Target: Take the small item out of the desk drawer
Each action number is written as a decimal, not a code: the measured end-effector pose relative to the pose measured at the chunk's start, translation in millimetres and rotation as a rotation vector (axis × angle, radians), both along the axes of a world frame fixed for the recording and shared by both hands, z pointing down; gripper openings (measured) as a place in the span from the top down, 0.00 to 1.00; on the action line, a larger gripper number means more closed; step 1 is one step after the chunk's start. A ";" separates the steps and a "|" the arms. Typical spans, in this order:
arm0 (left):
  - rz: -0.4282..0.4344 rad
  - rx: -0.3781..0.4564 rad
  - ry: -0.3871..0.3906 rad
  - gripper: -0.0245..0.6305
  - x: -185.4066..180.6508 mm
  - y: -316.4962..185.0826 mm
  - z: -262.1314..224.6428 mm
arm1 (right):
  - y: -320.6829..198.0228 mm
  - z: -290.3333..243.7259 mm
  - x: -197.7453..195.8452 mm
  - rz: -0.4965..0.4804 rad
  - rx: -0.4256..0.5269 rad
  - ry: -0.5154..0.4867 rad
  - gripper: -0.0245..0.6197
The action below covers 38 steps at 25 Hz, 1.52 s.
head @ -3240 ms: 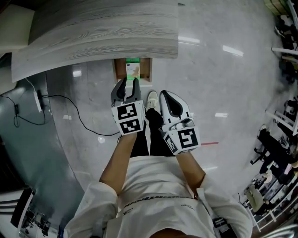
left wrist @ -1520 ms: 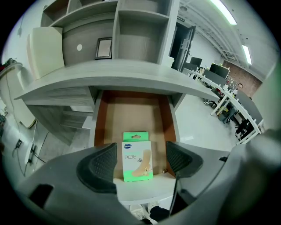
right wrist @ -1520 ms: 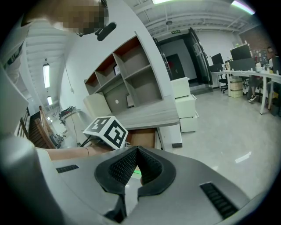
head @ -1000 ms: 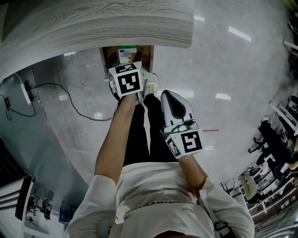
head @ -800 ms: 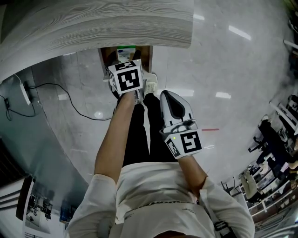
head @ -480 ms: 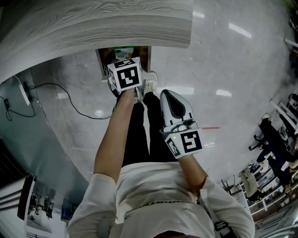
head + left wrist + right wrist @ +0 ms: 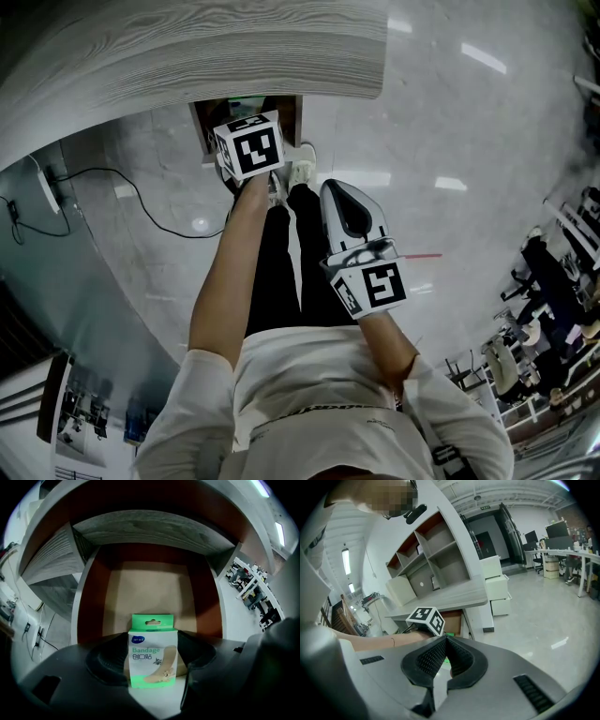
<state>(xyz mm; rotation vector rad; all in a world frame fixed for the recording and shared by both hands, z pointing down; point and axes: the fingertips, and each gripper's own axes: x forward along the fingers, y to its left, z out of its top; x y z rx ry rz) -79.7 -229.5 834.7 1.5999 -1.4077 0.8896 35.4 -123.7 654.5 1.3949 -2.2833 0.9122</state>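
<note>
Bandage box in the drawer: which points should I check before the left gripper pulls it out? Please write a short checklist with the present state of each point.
1. The bandage box stands between the fingers of the left gripper: ok.
2. A finger touches each side edge of the box: ok, as far as the left gripper view shows.
3. The box is lifted off the drawer floor: cannot tell.
4. Nothing else lies in the drawer to catch on: ok.
5. The desk top overhangs only the back of the drawer, not the box: ok.
6. The right gripper is shut, empty and away from the drawer: ok.
</note>
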 end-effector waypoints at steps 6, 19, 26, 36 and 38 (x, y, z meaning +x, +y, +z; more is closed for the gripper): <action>0.001 0.001 0.006 0.46 1.3 1.6 -1.6 | 1.1 -0.2 -1.9 -0.004 0.002 -0.003 0.91; 0.008 0.027 0.019 0.47 -2.4 9.7 -19.8 | 8.2 -12.8 0.2 0.011 0.025 0.008 0.91; 0.025 0.062 0.018 0.47 -0.6 16.7 -38.9 | 13.5 -26.4 0.0 0.012 0.054 0.009 0.91; 0.041 0.105 0.034 0.47 -0.8 25.8 -83.0 | 10.4 -58.5 0.2 0.025 0.102 0.012 0.91; 0.042 0.111 0.037 0.47 0.1 29.4 -93.2 | 11.2 -67.0 0.1 0.025 0.109 0.016 0.91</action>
